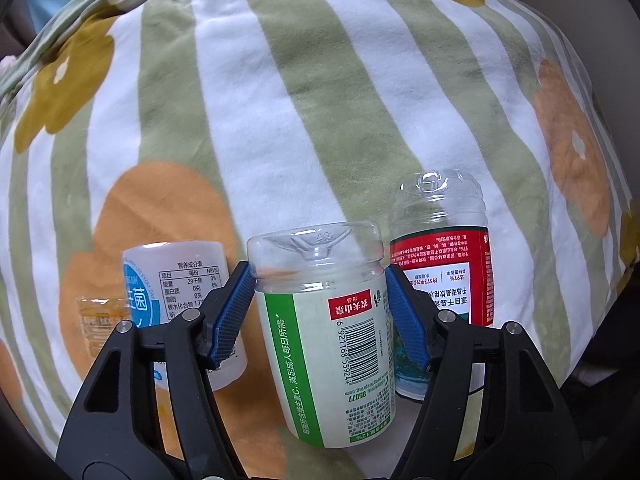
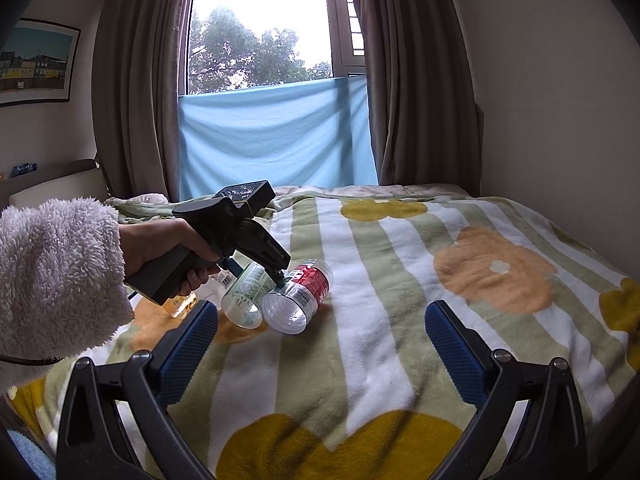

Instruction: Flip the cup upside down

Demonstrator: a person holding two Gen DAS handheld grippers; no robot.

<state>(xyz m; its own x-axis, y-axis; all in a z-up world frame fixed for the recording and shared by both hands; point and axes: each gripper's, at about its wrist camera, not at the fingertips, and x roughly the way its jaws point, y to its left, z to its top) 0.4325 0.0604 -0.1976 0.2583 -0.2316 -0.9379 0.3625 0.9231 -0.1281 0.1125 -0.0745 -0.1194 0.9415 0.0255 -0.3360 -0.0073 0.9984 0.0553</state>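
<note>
Cup (image 1: 328,344), green-label cut bottle, sits dead centre in the lower half of the left-wrist frame, clamped in the left tool (image 1: 320,300). Blue pads (image 1: 232,312) press its clear ribbed section from both sides. Long axis runs along the tool's forward line: closed base far from the camera, label text reads inverted. In the right-wrist frame the same cup (image 2: 244,296) appears centre-left, open mouth facing the camera, seemingly lifted or tilted off the bed (image 2: 400,280); contact point not resolvable.

Judgement: flip is mid-way, and the remaining move is wrist rotation until the mouth faces down, then set-down. Left hand (image 2: 168,244) does the job; right tool (image 2: 322,344) hangs low in its frame, jaws wide, holding nothing, well apart from the cup.

Look: translucent plastic, white label with green band, barcode, red logo patch.

Neighbours: red-label cup (image 1: 440,280) just beside on the right of the left-wrist frame, blue-label cup (image 1: 180,300) to the left, small orange packet (image 1: 98,328) further left. Risk: clipping the red one during rotation. Soft blanket means wobbly set-down.
</note>
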